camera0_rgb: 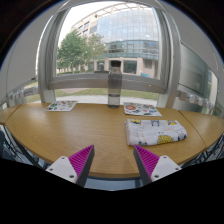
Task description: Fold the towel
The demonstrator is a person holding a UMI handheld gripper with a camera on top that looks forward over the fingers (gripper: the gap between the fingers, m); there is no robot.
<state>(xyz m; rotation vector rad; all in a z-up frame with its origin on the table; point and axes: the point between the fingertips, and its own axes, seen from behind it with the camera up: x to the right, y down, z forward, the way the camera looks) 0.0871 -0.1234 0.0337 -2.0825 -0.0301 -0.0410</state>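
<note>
Gripper (114,160) is hovering wide open, empty; ahead the patterned towel (155,131) is lying soft and light, likely best pinched at a corner.

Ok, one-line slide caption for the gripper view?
Open gripper above wooden table, short of the folded patterned towel.

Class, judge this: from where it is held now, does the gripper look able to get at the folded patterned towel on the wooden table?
Probably yes: the gripper is open, and bare table separates it from the towel.

Towel (155,131) print, papers (62,105) too small.
</note>
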